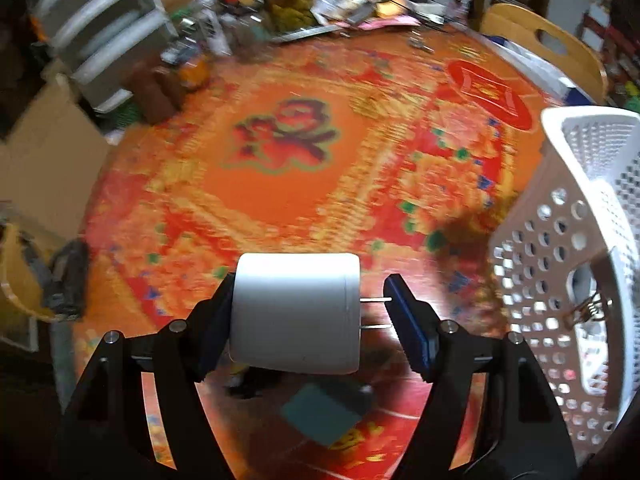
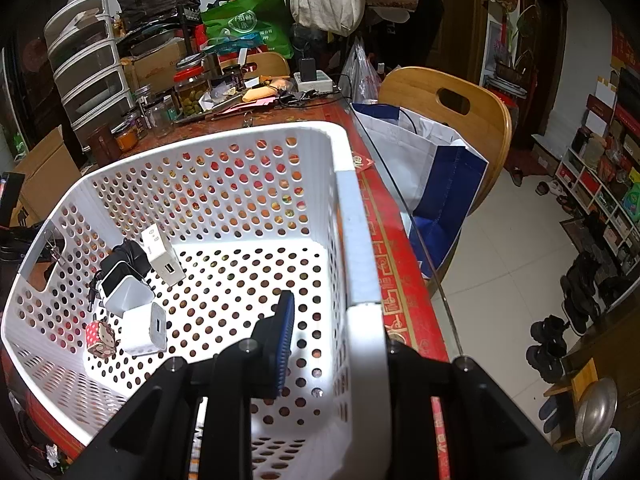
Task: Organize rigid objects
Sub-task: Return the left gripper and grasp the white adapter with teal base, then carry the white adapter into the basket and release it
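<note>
While several chargers [image 2: 152, 322] already lie in one corner of the white perforated basket [image 2: 362, 240], another white plug adapter [image 1: 296, 314] sits pinched in the left hand-held gripper [image 1: 308, 320], prongs against the right pad, above the tabletop [image 1: 280, 184]. Judging by that, sorting is well underway. The right hand-held gripper [image 2: 340, 344] clamps the basket's near rim. Open cloth lies ahead; the basket wall stands just right.

open tabletop [image 1: 280, 184], basket [image 1: 560, 280] blocking right
</note>
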### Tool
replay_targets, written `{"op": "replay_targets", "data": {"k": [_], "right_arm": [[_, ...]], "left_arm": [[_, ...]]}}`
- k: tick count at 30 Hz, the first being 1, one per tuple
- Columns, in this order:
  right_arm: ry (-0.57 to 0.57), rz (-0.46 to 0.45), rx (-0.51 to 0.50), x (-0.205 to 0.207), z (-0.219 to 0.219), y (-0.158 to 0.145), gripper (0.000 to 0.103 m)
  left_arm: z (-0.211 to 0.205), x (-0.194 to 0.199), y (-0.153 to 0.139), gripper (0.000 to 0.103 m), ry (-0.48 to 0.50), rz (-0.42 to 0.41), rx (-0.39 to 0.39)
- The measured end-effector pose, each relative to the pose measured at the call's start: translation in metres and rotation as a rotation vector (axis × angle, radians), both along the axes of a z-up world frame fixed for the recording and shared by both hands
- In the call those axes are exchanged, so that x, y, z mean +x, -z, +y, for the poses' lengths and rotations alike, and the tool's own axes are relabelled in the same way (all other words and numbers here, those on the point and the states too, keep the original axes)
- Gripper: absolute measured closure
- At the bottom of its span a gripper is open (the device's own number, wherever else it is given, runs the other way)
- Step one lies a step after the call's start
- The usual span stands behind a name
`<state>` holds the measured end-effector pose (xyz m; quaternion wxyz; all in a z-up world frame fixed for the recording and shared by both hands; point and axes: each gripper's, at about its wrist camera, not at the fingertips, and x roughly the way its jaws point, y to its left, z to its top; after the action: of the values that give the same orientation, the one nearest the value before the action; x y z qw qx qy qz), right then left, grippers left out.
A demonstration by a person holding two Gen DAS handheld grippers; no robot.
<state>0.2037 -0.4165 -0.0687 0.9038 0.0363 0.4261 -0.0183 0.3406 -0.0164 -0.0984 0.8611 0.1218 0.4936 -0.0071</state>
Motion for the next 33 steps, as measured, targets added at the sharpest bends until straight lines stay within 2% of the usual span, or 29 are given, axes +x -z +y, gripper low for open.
{"op": "replay_targets", "data": {"k": [2, 5, 8, 10, 14, 19, 22, 26, 33], "right_arm": [[-0.002, 0.001, -0.002, 0.0, 0.0, 0.0, 0.078], [-0.004, 0.0, -0.004, 0.0, 0.0, -0.001, 0.078], [-0.004, -0.001, -0.003, 0.0, 0.0, -0.001, 0.078], [-0.005, -0.004, -0.001, 0.0, 0.0, -0.002, 0.078], [-0.008, -0.007, -0.002, 0.0, 0.001, -0.003, 0.078], [-0.01, -0.007, -0.001, 0.001, 0.0, -0.003, 0.078], [-0.012, -0.007, -0.001, 0.002, 0.0, -0.003, 0.078], [-0.013, -0.006, -0.002, 0.002, 0.0, -0.003, 0.078], [-0.016, -0.009, 0.001, 0.001, 0.0, -0.003, 0.078]], "left_arm": [[0.004, -0.006, -0.01, 0.033, -0.043, -0.046, 0.041], [0.017, -0.019, -0.035, 0.033, -0.087, -0.094, 0.008], [0.014, -0.035, -0.063, 0.033, -0.088, -0.143, 0.026], [0.0, -0.049, -0.084, 0.033, -0.068, -0.173, 0.061], [-0.036, -0.067, -0.107, 0.033, -0.033, -0.22, 0.144], [-0.108, -0.091, -0.125, 0.033, 0.094, -0.236, 0.183], [-0.148, -0.092, -0.123, 0.033, 0.163, -0.215, 0.197], [-0.194, -0.077, -0.105, 0.033, 0.245, -0.096, 0.173], [-0.256, -0.049, -0.043, 0.033, 0.322, 0.078, 0.287]]}}
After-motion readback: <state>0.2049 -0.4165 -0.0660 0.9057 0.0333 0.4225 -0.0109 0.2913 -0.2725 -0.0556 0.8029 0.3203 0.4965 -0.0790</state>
